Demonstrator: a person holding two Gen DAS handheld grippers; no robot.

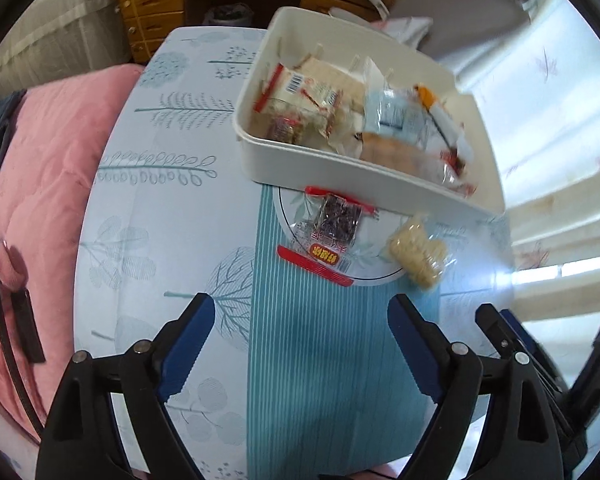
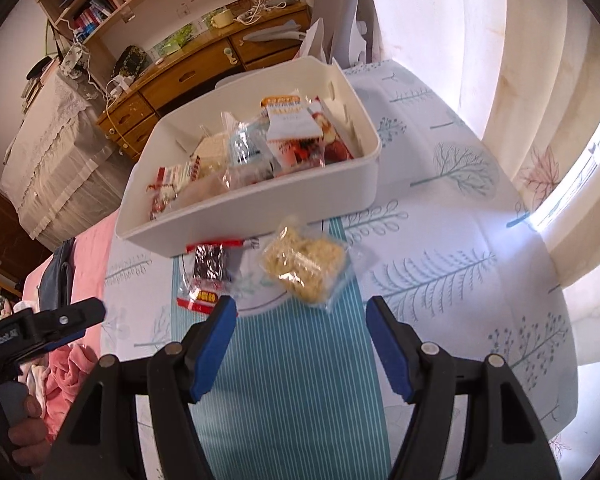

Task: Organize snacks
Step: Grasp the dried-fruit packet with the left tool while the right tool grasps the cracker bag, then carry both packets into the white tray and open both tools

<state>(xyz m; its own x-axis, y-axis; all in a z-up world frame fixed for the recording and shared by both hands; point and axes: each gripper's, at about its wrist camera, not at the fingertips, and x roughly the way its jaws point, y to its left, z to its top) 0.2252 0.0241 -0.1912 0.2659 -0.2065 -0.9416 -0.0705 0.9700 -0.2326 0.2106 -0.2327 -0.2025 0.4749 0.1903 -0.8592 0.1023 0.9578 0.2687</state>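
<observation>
A white bin (image 1: 340,178) (image 2: 236,216) holds several wrapped snacks (image 1: 340,100) (image 2: 260,148). In front of it on the table lie a red-edged clear packet of dark snack (image 1: 330,232) (image 2: 208,272) and a clear bag of yellow puffed snack (image 1: 418,254) (image 2: 306,264). My left gripper (image 1: 302,314) is open and empty, short of the packets. My right gripper (image 2: 300,316) is open and empty, just before the yellow bag. The right gripper also shows at the right edge of the left wrist view (image 1: 512,344).
The table has a white leaf-print cloth with a teal striped runner (image 1: 320,360) (image 2: 300,380). A pink quilt (image 1: 40,168) lies left of the table. A wooden desk with drawers (image 2: 180,76) stands behind. Curtains (image 2: 540,80) hang on the right.
</observation>
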